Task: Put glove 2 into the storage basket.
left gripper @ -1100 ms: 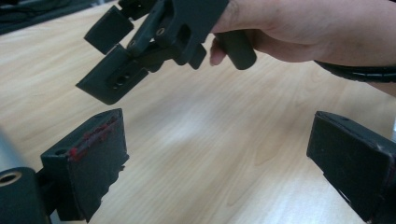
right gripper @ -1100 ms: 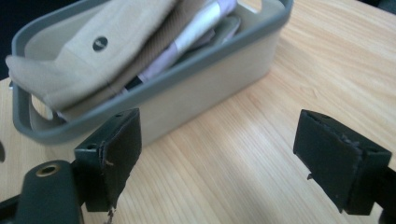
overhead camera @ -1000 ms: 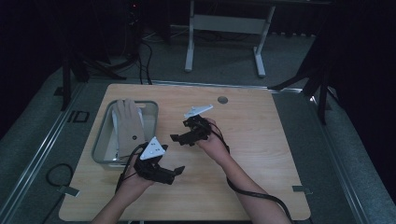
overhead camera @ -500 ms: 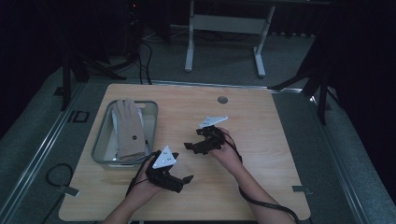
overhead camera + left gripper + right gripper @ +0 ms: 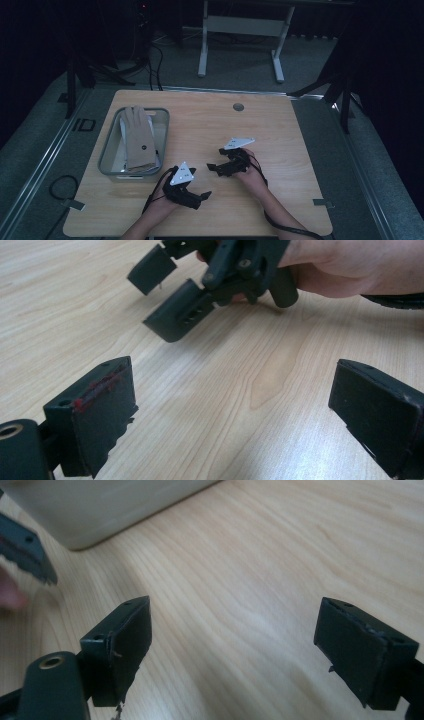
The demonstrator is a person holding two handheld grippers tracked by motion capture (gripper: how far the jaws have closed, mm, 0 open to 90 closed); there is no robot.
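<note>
- A glove (image 5: 138, 137) is lying flat in the grey tray (image 5: 109, 150) at the left of the wooden table (image 5: 280, 135), fingers pointing toward the far edge and cuff toward the person.
- The left gripper (image 5: 200, 196) is hovering low over the table just beside the tray's near right corner; its jaws are standing wide apart with nothing between them, as the left gripper view (image 5: 235, 415) is showing over bare wood.
- The right gripper (image 5: 214, 166) is resting near the middle of the table, aimed toward the tray; its jaws are likewise spread wide and empty in the right gripper view (image 5: 232, 650), with the tray's pale wall (image 5: 100, 505) ahead.
- The glove is looking soft, light and floppy, so it is likely going to sag and fold when lifted.
- Taking hold at the cuff, the nearest edge, is seeming the safest choice; pinching a single layer there risks it slipping, so biting the whole thickness is looking wiser.
</note>
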